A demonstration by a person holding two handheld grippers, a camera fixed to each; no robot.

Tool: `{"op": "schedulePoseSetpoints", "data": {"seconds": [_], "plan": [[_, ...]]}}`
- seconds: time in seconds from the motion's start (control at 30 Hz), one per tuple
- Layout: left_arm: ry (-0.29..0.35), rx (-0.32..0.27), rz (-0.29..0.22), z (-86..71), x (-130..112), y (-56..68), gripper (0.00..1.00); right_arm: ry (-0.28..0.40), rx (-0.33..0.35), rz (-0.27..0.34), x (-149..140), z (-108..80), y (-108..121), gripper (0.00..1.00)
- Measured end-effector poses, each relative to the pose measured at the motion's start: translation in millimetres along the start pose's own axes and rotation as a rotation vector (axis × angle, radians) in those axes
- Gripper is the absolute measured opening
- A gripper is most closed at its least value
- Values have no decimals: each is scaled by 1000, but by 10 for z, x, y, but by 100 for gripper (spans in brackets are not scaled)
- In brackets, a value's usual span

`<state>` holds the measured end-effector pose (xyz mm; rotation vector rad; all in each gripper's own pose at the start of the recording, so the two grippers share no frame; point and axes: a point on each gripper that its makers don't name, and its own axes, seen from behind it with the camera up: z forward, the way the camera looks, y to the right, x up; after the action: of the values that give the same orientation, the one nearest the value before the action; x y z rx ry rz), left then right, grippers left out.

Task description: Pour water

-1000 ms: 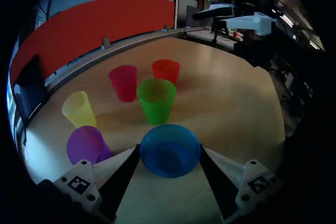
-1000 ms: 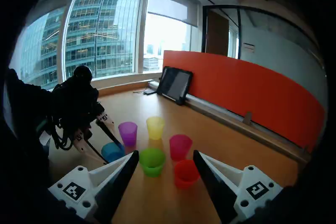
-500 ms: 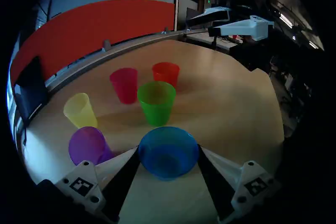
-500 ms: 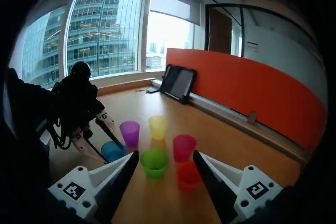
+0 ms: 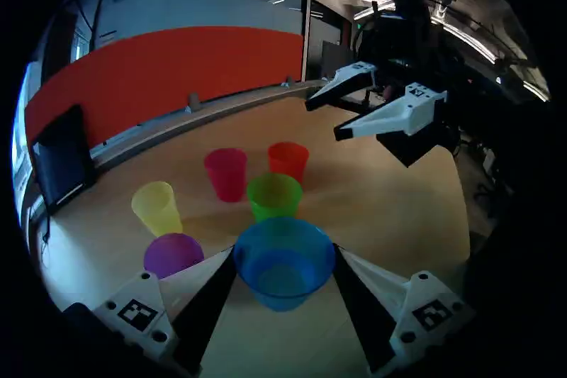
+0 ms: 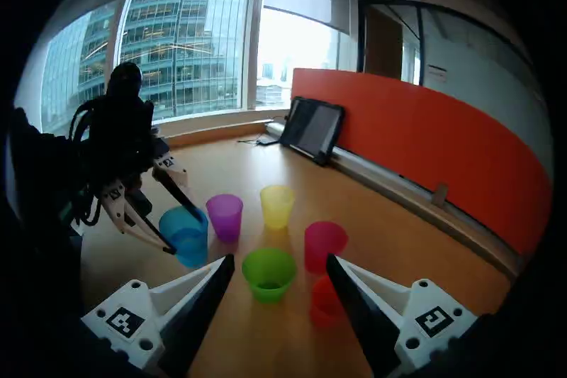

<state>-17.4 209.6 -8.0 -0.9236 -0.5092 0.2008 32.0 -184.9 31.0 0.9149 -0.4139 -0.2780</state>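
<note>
A long wooden table [image 6: 234, 186] is running beside an orange partition [image 6: 439, 137]. Tall windows [image 6: 184, 45] are showing glass towers behind it, and a dark tablet [image 6: 315, 130] is leaning against the partition's end. Six plastic cups are clustering near the middle of the table.

The left gripper [image 5: 283, 250] is clamping the blue cup [image 5: 283, 275], with one finger pressing on each side of its wall just under the rim. The cup's open mouth is facing up toward the left gripper view's camera. In the right gripper view the same cup is sitting upright just beside the purple cup [image 6: 225, 215]. I cannot tell whether its base is touching the table, nor whether it is holding water.

The other five cups are standing upright on the wood. The purple one and the yellow cup [image 6: 276, 206] are standing side by side toward the windows, and the pink cup [image 6: 324, 243] and the red cup [image 6: 322, 303] are standing nearer the partition. The green cup [image 6: 269, 275] is standing between the blue cup and the red one.

The right gripper [image 5: 322, 121] is hanging in the air beyond the red cup, its fingers standing wide apart and gripping nothing. In its own view the green cup is showing between its fingers, farther off and touched by neither.
</note>
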Motion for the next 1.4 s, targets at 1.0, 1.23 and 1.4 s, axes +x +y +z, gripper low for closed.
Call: {"op": "schedulePoseSetpoints", "data": {"seconds": [1.0,1.23,1.4], "plan": [[254,108,27,-707,812,-143,90,-174,94,-42,-479,595,-160,100],[288,124,28,-844,890,-146,90,-208,101,-47,-570,723,-167,100],[307,132,24,-928,929,-152,90,-223,100,-47,-607,802,-158,100]]}}
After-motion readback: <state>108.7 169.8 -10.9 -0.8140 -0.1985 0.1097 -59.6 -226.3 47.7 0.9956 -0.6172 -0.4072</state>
